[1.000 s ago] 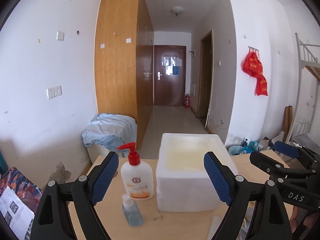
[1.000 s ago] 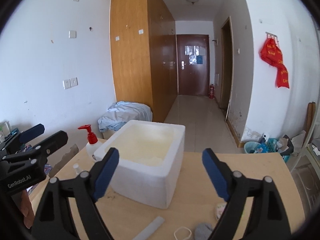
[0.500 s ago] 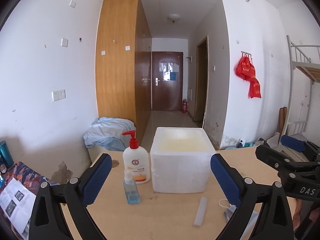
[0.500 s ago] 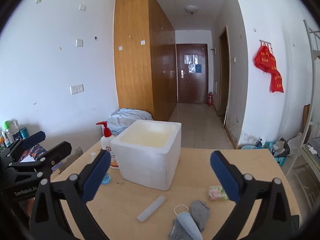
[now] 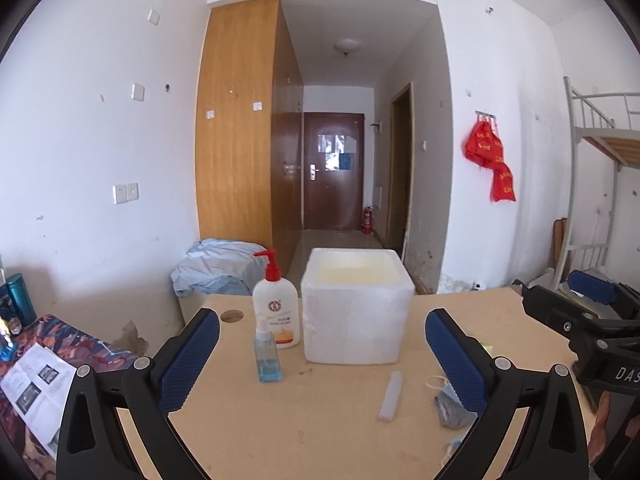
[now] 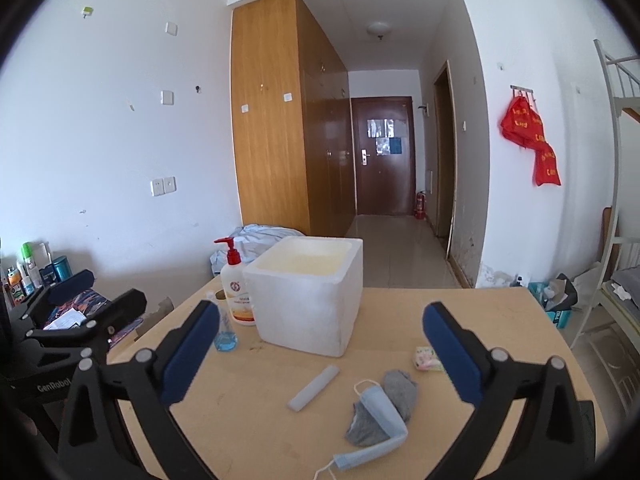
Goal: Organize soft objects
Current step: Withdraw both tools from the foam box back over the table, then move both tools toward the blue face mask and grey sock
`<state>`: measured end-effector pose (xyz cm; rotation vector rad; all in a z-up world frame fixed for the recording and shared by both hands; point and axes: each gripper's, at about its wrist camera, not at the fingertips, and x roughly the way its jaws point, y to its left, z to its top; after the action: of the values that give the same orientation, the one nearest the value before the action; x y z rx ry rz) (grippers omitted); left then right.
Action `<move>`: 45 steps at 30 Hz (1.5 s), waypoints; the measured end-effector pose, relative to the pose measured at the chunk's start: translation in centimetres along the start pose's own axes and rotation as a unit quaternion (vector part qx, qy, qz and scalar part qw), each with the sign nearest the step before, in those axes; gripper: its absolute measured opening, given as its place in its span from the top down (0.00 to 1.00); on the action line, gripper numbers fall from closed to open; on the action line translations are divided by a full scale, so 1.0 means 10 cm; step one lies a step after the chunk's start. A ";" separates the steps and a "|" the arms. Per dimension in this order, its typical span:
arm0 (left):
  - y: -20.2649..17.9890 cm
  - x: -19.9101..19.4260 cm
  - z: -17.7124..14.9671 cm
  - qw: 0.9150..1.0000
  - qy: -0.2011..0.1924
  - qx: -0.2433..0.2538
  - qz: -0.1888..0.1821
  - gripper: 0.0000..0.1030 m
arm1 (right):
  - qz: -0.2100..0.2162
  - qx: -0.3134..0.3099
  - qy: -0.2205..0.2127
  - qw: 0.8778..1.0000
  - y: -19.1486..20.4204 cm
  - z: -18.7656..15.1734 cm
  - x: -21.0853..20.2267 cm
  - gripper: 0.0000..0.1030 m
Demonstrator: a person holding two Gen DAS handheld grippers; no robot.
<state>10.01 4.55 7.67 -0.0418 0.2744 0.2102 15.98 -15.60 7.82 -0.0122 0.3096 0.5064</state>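
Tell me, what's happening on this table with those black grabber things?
A person holds a grabber in each hand, the left gripper and the right gripper, both open and holding nothing; their jaws have just been opening. On the table lie a blue face mask over a grey cloth, a small patterned packet and a white strip. A white foam box stands open beside two bottles. Nothing soft has been picked up yet.

Face mask (image 6: 378,408) before foam box (image 6: 308,296)
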 end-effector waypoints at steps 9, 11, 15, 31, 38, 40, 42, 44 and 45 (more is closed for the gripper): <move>-0.03 -0.26 -0.10 1.000 -0.004 -0.001 -0.011 0.00 | -0.007 -0.002 0.000 1.000 0.06 -0.09 -0.20 0.00; -0.04 -0.28 -0.11 1.000 -0.004 0.000 -0.013 0.00 | -0.007 -0.002 0.000 1.000 0.06 -0.10 -0.21 0.00; -0.06 -0.27 -0.11 1.000 -0.001 0.003 -0.018 0.00 | -0.009 0.000 0.001 1.000 0.03 -0.13 -0.25 0.00; -0.21 -0.13 -0.40 0.998 0.019 0.005 -0.063 0.00 | -0.049 0.018 0.015 0.999 -0.22 -0.43 -0.31 0.00; -0.30 -0.03 -0.61 0.996 0.022 0.001 -0.083 0.00 | -0.065 0.025 0.029 0.997 -0.36 -0.67 -0.30 0.00; -0.31 0.02 -0.69 0.996 0.024 -0.004 -0.091 0.00 | -0.071 0.029 0.034 0.997 -0.40 -0.73 -0.29 0.00; -0.33 0.07 -0.76 0.995 0.029 -0.009 -0.100 0.00 | -0.077 0.033 0.038 0.996 -0.43 -0.80 -0.29 0.00; -0.38 0.08 -0.84 0.994 0.031 -0.004 -0.104 0.00 | -0.080 0.036 0.040 0.995 -0.47 -0.85 -0.29 0.00; -0.42 0.10 -0.88 0.994 0.033 0.002 -0.105 0.00 | -0.080 0.038 0.044 0.995 -0.49 -0.87 -0.28 0.00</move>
<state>9.52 0.06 -1.05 -0.0737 0.3341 -0.0007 13.45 -21.97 0.01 0.0143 0.4103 0.3348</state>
